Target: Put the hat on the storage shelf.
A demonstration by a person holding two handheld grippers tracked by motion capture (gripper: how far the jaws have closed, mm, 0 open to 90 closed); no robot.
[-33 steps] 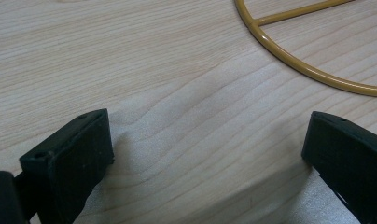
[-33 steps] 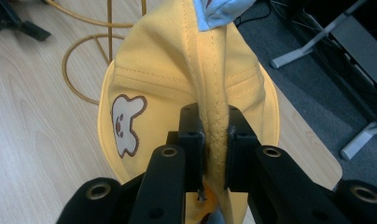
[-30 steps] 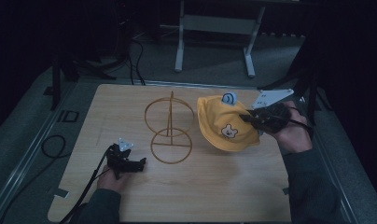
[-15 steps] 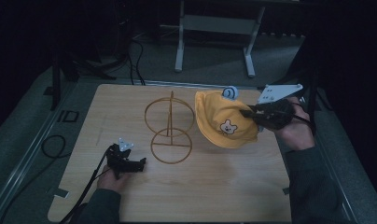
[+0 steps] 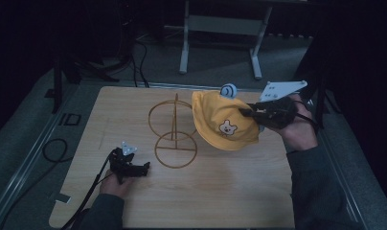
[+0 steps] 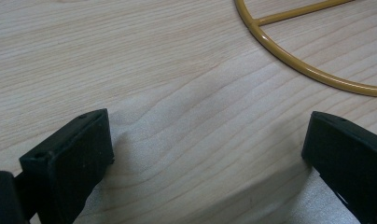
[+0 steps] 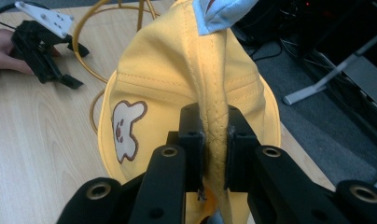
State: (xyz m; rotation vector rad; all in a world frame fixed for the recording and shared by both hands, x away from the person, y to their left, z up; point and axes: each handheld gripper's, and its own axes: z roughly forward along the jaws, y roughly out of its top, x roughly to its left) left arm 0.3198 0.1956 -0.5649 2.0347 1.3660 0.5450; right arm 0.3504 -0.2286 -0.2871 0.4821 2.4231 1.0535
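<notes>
A yellow cap [image 5: 222, 122] with a bear face hangs in the air just right of a gold wire stand [image 5: 176, 120]. My right gripper [image 5: 246, 114] is shut on the cap's quilted brim, and in the right gripper view the pads pinch the fabric fold [image 7: 213, 116]. The cap [image 7: 177, 84] has a light blue tab at its top. My left gripper [image 5: 141, 168] rests on the wooden table near the front left, beside the stand's base ring. Its jaws stand open over bare wood [image 6: 205, 140], with the ring [image 6: 289, 58] ahead of them.
The wooden table [image 5: 220, 191] has bare room at the front and at the far left. Cables [image 5: 52, 148] lie on the floor to the left. A metal frame [image 5: 220, 28] stands beyond the far edge. The left gripper [image 7: 77, 67] lies beyond the cap in the right gripper view.
The right gripper has carried the cap a little to the left, closer to the wire stand. The left gripper has stayed where it was.
</notes>
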